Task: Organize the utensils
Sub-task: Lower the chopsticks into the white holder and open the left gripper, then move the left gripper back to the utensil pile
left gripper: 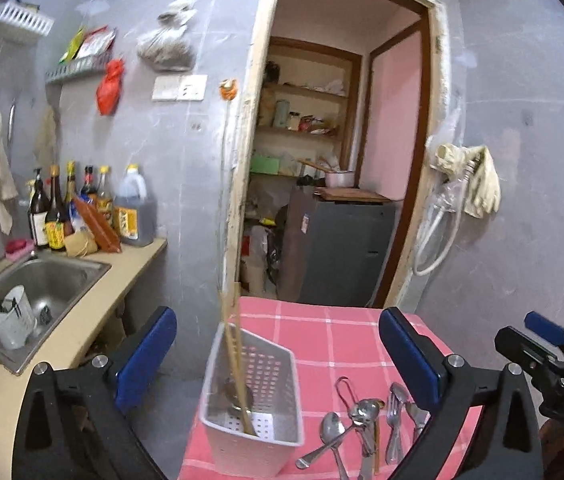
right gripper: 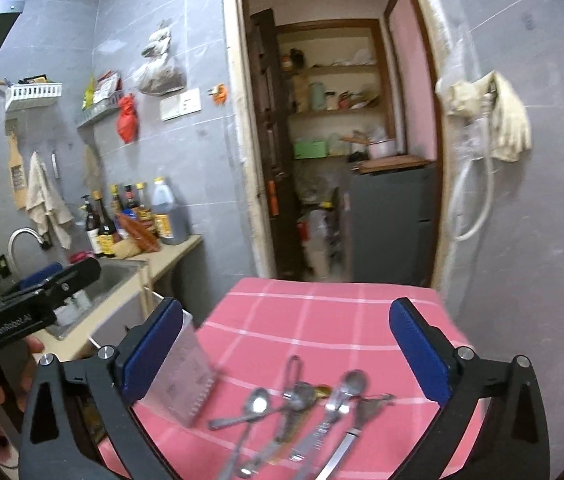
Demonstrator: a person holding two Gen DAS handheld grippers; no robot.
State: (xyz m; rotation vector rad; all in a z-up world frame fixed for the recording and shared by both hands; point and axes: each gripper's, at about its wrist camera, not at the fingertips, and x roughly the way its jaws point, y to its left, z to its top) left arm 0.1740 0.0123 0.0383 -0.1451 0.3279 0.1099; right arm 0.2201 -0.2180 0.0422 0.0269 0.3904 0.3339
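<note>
On the pink checked tablecloth (left gripper: 362, 332), loose metal cutlery (right gripper: 302, 408) lies beside my white perforated plastic basket (left gripper: 253, 408), seemingly holding chopsticks; my left gripper (left gripper: 277, 356) and right gripper (right gripper: 286, 348) gape wide, empty.

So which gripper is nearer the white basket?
Left. The left gripper frames the white basket; the right gripper has it beside its left finger, over the loose cutlery.

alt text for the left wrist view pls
Open left tongs frame a white perforated plastic basket holding wooden chopsticks, on a pink checked tablecloth; loose metal spoons and forks lie beside it.
</note>
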